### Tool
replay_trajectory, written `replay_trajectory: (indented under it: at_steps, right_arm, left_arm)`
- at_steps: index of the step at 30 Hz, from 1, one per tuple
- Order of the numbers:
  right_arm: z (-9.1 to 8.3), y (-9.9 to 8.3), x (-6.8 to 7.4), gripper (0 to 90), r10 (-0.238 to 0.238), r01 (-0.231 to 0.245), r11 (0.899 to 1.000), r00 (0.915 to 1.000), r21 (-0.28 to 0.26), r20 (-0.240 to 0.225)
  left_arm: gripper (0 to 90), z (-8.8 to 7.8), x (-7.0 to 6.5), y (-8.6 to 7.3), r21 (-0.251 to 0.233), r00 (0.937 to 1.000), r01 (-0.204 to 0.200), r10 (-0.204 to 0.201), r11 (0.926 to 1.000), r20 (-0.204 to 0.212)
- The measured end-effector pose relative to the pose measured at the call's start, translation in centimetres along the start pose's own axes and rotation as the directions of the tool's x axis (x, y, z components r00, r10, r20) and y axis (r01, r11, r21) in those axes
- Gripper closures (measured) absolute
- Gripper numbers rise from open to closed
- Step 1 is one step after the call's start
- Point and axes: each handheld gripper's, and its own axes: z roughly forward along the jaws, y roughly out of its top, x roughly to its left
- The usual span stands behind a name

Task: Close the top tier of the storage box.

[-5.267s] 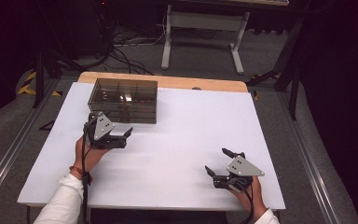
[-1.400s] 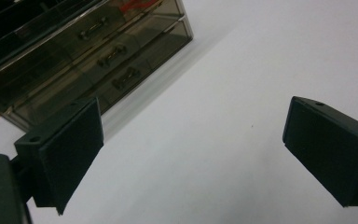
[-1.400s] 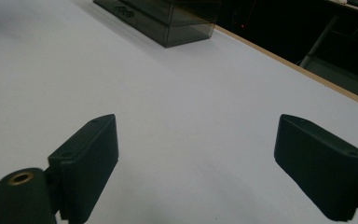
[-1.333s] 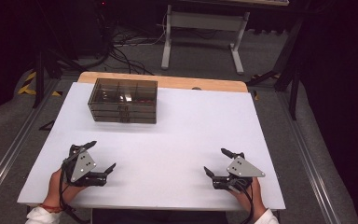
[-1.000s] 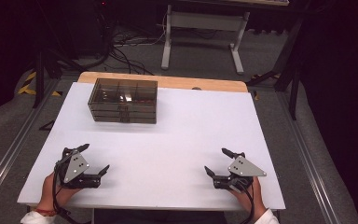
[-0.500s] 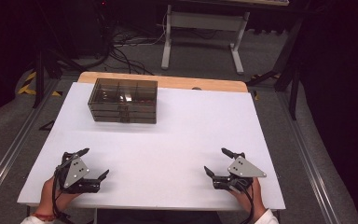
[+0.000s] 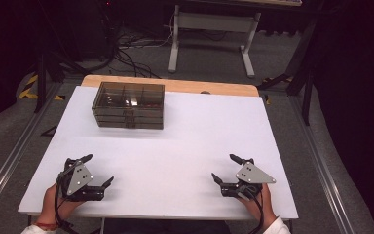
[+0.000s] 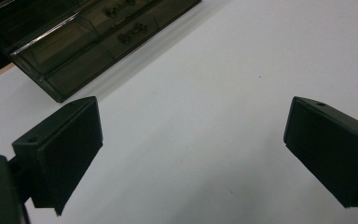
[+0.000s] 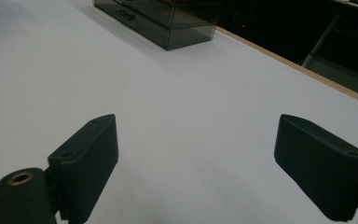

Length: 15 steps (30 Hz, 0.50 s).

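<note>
1. Sitting on the floor is a big white surface [image 7: 190,146] with a strip of wood along its far edge.
2. Next in size is a dark see-through box [image 7: 129,105] with small drawers. It stands near the far left corner of the surface. Its drawers look shut, and I cannot tell what is inside.
3. Then come the left tongs [image 7: 93,171], held in a hand [image 7: 53,204] near the close left corner. They are spread wide and hold nothing.
4. Just as big are the right tongs [image 7: 226,169], held near the close right corner. They are spread wide too, with nothing between them.
5. Both tongs are well apart from the box, with bare white surface in between.
6. I think the job with the box is either done or not begun, since nothing is being held or touched. If it is not begun, the tongs would have to go across to the box.
7. No words or labels can be read on the box, the tongs or the surface.
</note>
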Motion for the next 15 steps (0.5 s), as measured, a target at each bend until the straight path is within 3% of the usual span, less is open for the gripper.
replay_trajectory:
  at_steps: [2,4,7,12,15]
  right_arm:
    - [0.03,-0.01,-0.04,14.3,0.003,-0.003,1.0,1.0,0.0,-0.003]
    - [-0.07,-0.09,-0.19,14.3,0.053,-0.053,0.998,0.9983,-0.015,-0.025]
    - [-0.35,-0.16,-0.4,14.3,0.087,-0.088,0.996,0.9958,-0.03,-0.027]
    - [-0.89,-0.35,-0.37,14.3,0.057,-0.057,0.998,0.9984,-0.022,-0.005]
    - [-0.85,-0.3,-0.47,14.3,0.066,-0.066,0.998,0.9978,-0.025,-0.002]
  left_arm:
    - [5.2,0.13,0.01,0.01,0.002,1.0,0.001,-0.001,1.0,0.005]
    - [5.2,0.24,0.0,0.04,0.004,1.0,0.001,-0.001,1.0,0.007]
    - [5.2,0.39,-0.23,0.14,0.013,0.9999,-0.012,0.012,0.9998,0.006]
    - [5.2,0.64,-0.53,0.47,0.012,0.9995,-0.028,0.027,0.9995,0.013]
    - [5.2,0.68,-0.53,0.34,0.014,0.9997,-0.02,0.02,0.9997,0.017]
